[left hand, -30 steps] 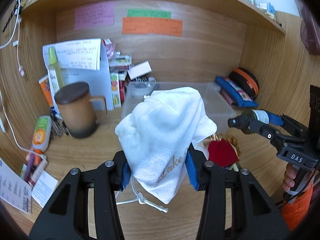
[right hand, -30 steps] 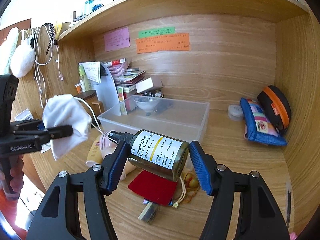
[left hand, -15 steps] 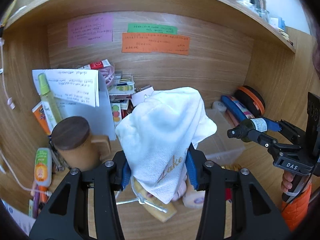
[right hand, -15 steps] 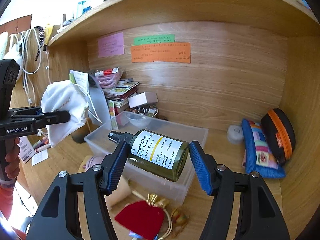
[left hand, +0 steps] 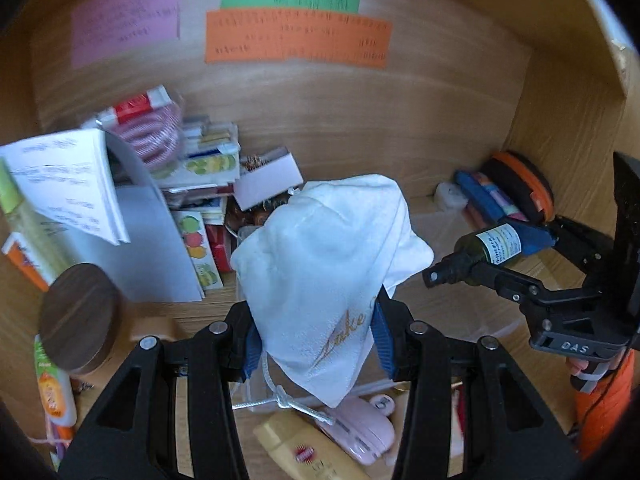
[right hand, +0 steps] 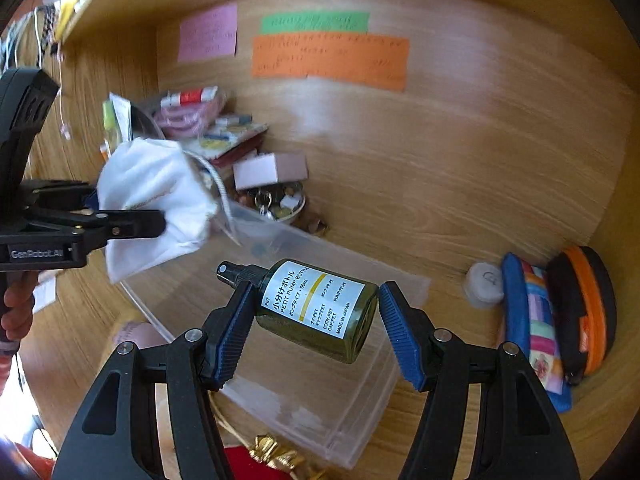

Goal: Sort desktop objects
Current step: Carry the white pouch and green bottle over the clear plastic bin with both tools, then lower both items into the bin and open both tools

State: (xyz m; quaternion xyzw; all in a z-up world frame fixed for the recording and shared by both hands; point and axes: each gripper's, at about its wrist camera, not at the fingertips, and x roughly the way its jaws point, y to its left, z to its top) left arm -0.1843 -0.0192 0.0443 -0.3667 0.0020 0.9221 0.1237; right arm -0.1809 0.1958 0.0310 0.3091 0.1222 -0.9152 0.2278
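My left gripper (left hand: 316, 340) is shut on a white drawstring cloth pouch (left hand: 324, 264) with gold lettering and holds it in the air above the clear plastic bin (right hand: 344, 396). The pouch also shows in the right wrist view (right hand: 156, 200). My right gripper (right hand: 318, 334) is shut on a dark green pump bottle (right hand: 320, 312) with a white label, held sideways over the bin. The bottle also shows in the left wrist view (left hand: 484, 252), to the right of the pouch. The pouch hides most of the bin in the left wrist view.
A brown lidded mug (left hand: 80, 320) stands at left beside papers and stacked boxes (left hand: 200, 168). A blue pouch (right hand: 532, 320) and an orange-trimmed black case (right hand: 584, 312) lie at right. A red pouch (right hand: 256, 466), a pink item (left hand: 360, 432) and a yellow tube (left hand: 304, 452) lie in front of the bin.
Both grippers have risen and moved forward over the bin, each keeping its object. The desk items now sit lower and closer in both views.
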